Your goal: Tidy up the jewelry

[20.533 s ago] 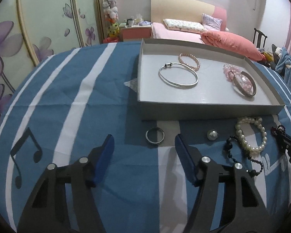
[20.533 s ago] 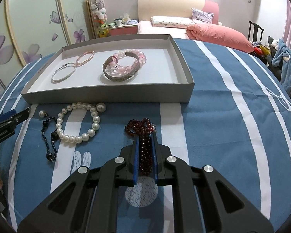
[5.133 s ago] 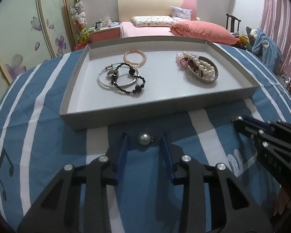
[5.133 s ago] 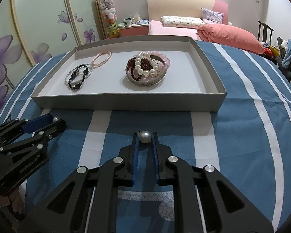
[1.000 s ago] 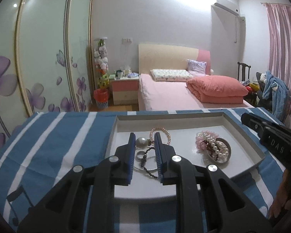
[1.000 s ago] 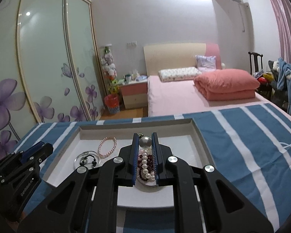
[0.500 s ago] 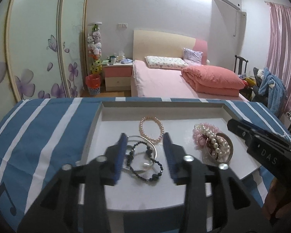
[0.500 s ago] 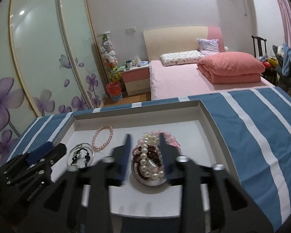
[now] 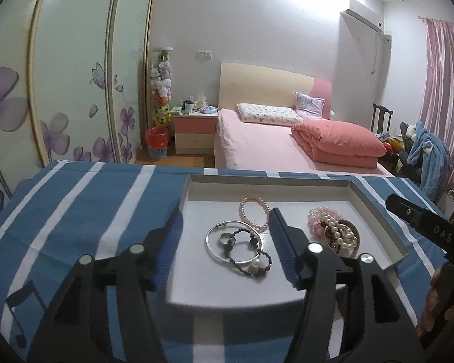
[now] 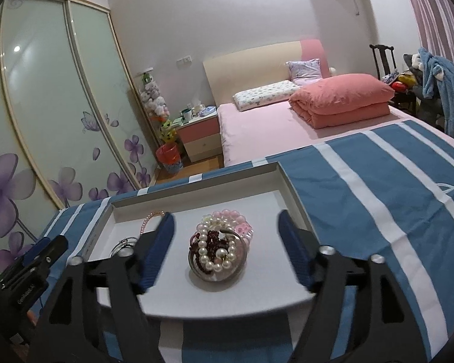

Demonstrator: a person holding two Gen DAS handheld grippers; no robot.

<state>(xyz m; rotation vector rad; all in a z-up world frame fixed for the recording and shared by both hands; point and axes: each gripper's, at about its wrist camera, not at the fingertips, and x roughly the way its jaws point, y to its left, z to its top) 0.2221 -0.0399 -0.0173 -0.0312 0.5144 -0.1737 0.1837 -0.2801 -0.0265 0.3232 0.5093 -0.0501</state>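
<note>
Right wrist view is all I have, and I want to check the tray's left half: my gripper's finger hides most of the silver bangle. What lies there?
Observer: In the left wrist view the thin silver bangle lies flat on the floor of the shallow grey cardboard tray, with a small silver ring inside it.
Operator: Anything across the bangle?
Observer: Yes, a black bead bracelet crosses its rim, and a single white pearl sits among the beads.
Operator: Is the left gripper holding anything?
Observer: No. The left gripper has its jaws opening with nothing clamped between them.
</note>
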